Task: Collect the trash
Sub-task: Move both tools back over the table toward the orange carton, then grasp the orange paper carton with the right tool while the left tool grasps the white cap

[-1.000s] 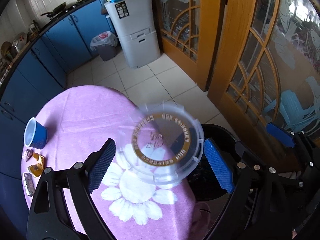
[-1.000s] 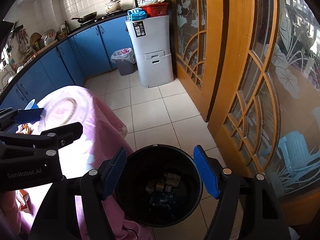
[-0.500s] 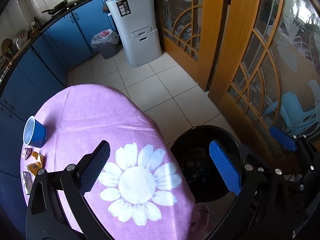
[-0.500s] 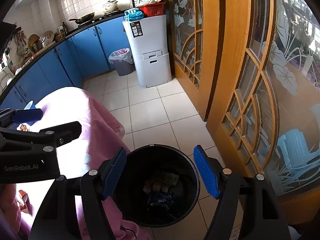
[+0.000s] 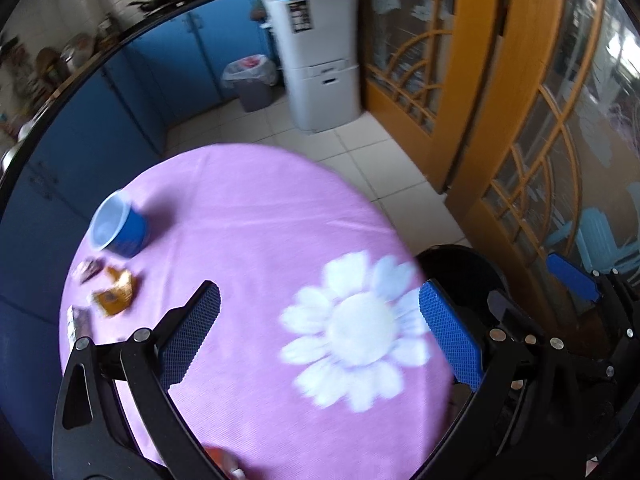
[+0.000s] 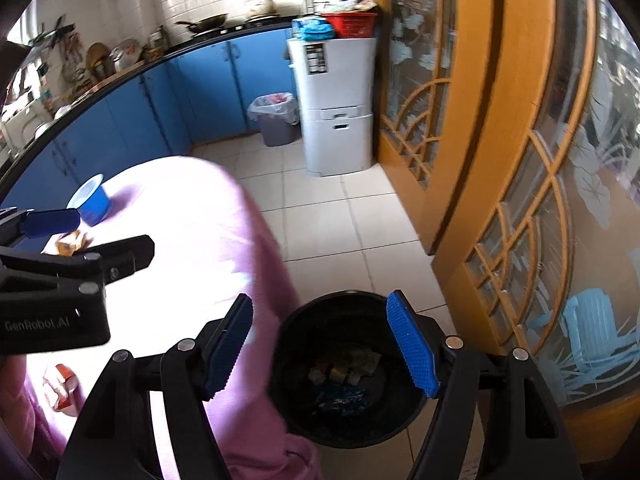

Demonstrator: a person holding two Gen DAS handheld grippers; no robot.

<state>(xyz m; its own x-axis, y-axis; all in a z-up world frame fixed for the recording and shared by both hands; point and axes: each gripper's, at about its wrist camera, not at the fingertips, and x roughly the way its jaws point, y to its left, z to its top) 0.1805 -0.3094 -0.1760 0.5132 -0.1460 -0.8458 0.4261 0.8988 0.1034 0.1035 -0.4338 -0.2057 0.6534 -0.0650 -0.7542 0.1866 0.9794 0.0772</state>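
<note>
A blue cup [image 5: 120, 228] is seen upright on the pink cloth, with crumpled wrappers [image 5: 114, 294] just beside it. More scraps are held in the black bin [image 6: 348, 372].

Kitchen interior, daylit. Pale square floor tiles [image 6: 320, 216] cover the ground. A curved run of blue cabinets [image 6: 208, 84] under a dark countertop [image 6: 120, 70] sweeps from nine o'clock to twelve o'clock; a wok [image 6: 208, 22] and a pot [image 6: 260, 4] stand on it before a white-tiled wall [image 6: 132, 0]. At twelve o'clock stands a white drawer unit [image 6: 336, 108] topped by a red basket [image 6: 352, 24], with a lined grey waste bin [image 6: 276, 120] just beside it. Wooden doors [image 6: 480, 120] with etched floral glass panes [image 6: 580, 168] fill one to four o'clock.
</note>
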